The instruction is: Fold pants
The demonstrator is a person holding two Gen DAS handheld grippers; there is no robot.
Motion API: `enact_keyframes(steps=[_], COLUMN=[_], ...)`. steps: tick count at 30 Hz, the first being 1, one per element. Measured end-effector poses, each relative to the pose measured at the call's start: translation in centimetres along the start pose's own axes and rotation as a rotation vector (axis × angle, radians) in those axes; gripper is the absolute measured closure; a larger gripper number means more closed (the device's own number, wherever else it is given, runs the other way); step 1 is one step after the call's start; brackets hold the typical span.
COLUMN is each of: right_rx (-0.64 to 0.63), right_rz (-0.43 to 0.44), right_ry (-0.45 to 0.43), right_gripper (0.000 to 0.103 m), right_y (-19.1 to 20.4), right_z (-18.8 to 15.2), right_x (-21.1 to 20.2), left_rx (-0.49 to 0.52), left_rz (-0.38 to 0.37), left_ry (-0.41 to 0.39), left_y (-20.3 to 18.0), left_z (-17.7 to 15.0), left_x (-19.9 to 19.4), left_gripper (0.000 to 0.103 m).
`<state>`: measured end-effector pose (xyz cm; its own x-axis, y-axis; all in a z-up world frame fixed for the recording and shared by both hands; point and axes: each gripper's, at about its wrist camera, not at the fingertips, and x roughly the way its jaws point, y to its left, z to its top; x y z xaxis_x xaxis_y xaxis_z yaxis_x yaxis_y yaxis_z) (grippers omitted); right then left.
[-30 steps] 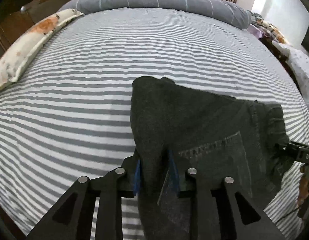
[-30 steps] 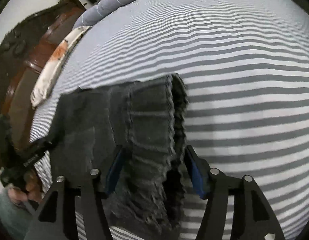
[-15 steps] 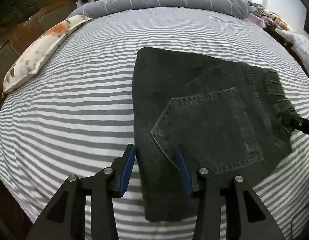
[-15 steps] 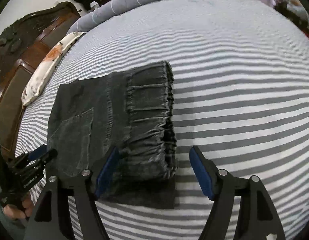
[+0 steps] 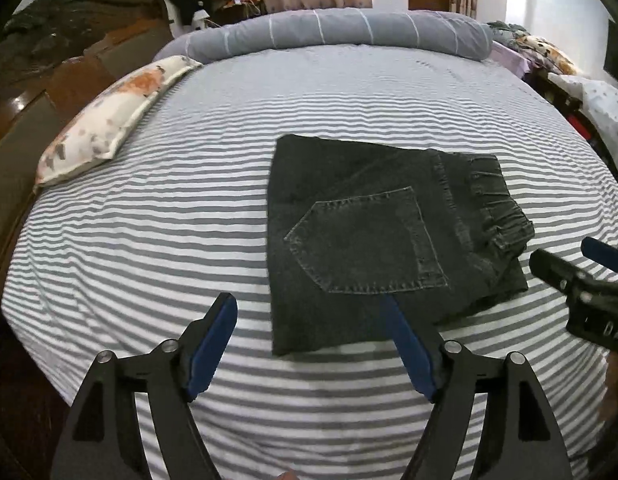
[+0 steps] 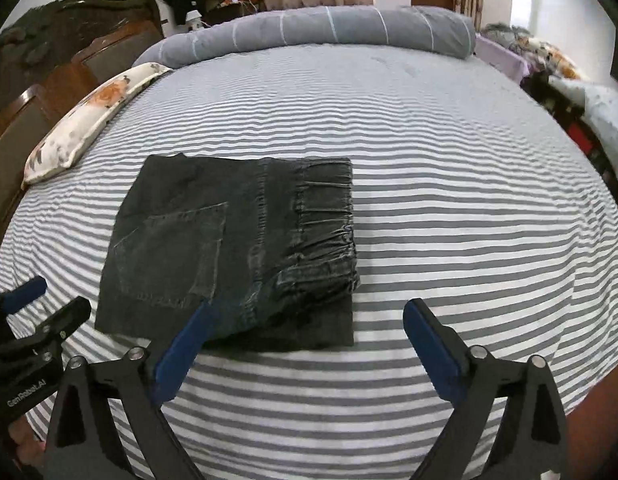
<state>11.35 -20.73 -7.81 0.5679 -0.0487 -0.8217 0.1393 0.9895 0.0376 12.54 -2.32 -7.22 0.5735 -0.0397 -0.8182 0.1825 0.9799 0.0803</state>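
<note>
The dark grey jeans (image 5: 373, 236) lie folded into a compact rectangle on the striped bed, back pocket up, elastic waistband at the right. They also show in the right wrist view (image 6: 233, 248). My left gripper (image 5: 309, 332) is open and empty, just short of the pants' near left edge. My right gripper (image 6: 309, 332) is open and empty, near the pants' front right corner. The right gripper also shows at the right edge of the left wrist view (image 5: 581, 276), and the left gripper at the lower left of the right wrist view (image 6: 33, 320).
The bed (image 5: 189, 220) has a grey-and-white striped sheet. A floral pillow (image 5: 113, 116) lies along the left edge beside the dark wooden headboard (image 5: 49, 64). A rolled grey duvet (image 5: 341, 32) lies across the far end. Cluttered furniture (image 5: 569, 80) stands at the right.
Both grippers let go of the pants, opened wide and pulled back and up. The pants now lie flat and folded on the bed.
</note>
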Motion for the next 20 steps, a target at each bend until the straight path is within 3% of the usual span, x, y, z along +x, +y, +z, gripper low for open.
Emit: enact_keyframes(steps=[9, 20], right_rx=[-0.04, -0.049], right_rz=[0.011, 0.02], right_ry=[-0.013, -0.021], right_gripper=[0.007, 0.006], right_y=[2.0, 2.6], right_z=[-2.0, -3.5], right_x=[-2.0, -3.1], left_rx=[-0.046, -0.065], left_rz=[0.057, 0.052], left_ry=[-0.027, -0.019], left_y=[0.6, 0.6], left_z=[-1.4, -2.6], left_x=[-2.6, -3.4], left_gripper=[0.026, 0.026])
